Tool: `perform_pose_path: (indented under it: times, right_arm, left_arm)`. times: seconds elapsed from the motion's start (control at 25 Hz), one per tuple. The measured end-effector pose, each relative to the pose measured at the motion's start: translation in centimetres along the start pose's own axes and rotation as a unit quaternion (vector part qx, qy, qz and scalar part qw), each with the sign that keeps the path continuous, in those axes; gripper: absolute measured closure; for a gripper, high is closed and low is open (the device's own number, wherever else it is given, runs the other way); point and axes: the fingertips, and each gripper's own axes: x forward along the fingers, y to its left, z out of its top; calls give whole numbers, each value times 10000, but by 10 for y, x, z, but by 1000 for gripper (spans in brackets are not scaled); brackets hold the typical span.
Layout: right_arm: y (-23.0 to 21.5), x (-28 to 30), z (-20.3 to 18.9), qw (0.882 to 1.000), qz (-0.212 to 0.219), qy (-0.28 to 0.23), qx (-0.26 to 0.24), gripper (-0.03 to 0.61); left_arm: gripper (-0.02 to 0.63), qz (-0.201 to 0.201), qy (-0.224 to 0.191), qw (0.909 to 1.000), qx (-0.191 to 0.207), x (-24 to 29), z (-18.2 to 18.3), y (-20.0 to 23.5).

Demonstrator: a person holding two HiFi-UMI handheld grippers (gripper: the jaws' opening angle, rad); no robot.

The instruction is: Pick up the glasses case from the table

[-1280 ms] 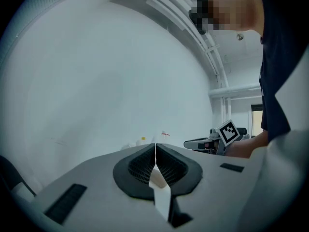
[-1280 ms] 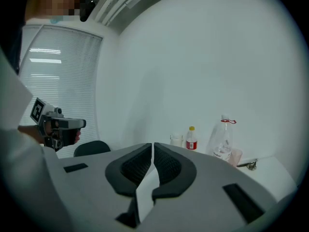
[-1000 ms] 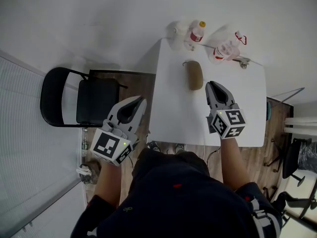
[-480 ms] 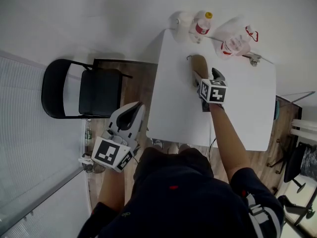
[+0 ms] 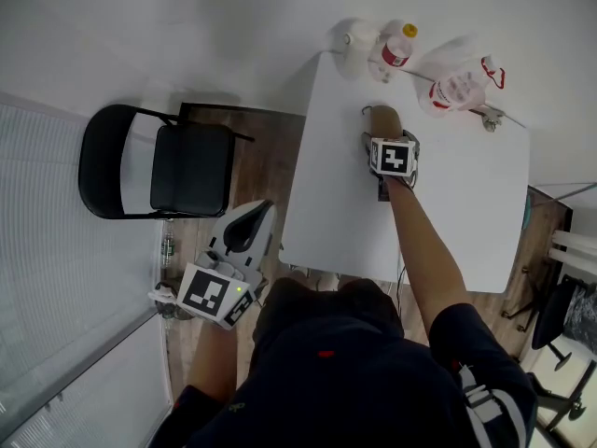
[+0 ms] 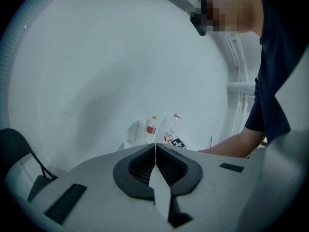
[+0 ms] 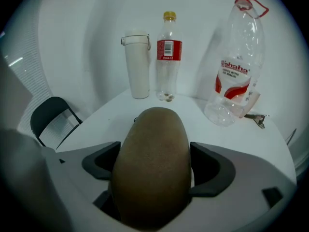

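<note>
The brown oval glasses case (image 5: pixel 383 119) lies on the white table (image 5: pixel 466 203) near its far edge. My right gripper (image 5: pixel 389 136) points down at it. Its jaws are opening and straddle the case (image 7: pixel 154 153), one on each side, in the right gripper view; I see no pad pressing on it. My left gripper (image 5: pixel 259 213) hangs off the table's left side above the wooden floor. In the left gripper view the left gripper (image 6: pixel 155 149) is shut, its jaws meeting in a thin line with nothing between them.
Behind the case stand a white tumbler (image 7: pixel 137 64), a small red-labelled bottle (image 7: pixel 169 57) and a large clear bottle (image 7: pixel 236 66). A metal clip (image 7: pixel 256 119) lies at the right. A black chair (image 5: pixel 159 171) stands left of the table.
My right gripper moved forward and down across the table to the case, and its jaws spread from shut to wide around it. The left gripper sank a little.
</note>
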Motion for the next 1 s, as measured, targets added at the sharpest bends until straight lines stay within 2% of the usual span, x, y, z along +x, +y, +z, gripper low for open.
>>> perform_pose_path:
  times: [0.32, 0.52, 0.72, 1.0]
  right_arm:
    - [1, 8, -5, 9993, 153, 154, 292, 156]
    - [-4, -1, -4, 9999, 26, -17, 141, 160]
    - [1, -45, 15, 9960, 432, -754, 218, 161]
    - [11, -166, 60, 9739, 1145, -1923, 385, 161]
  left_arm:
    - [591, -18, -17, 10000, -37, -1, 2, 4]
    - [591, -68, -28, 10000, 38, -4, 5, -2]
    - [591, -100, -55, 9997, 220, -9, 10, -10]
    - [591, -275, -325, 9981, 451, -5, 40, -35]
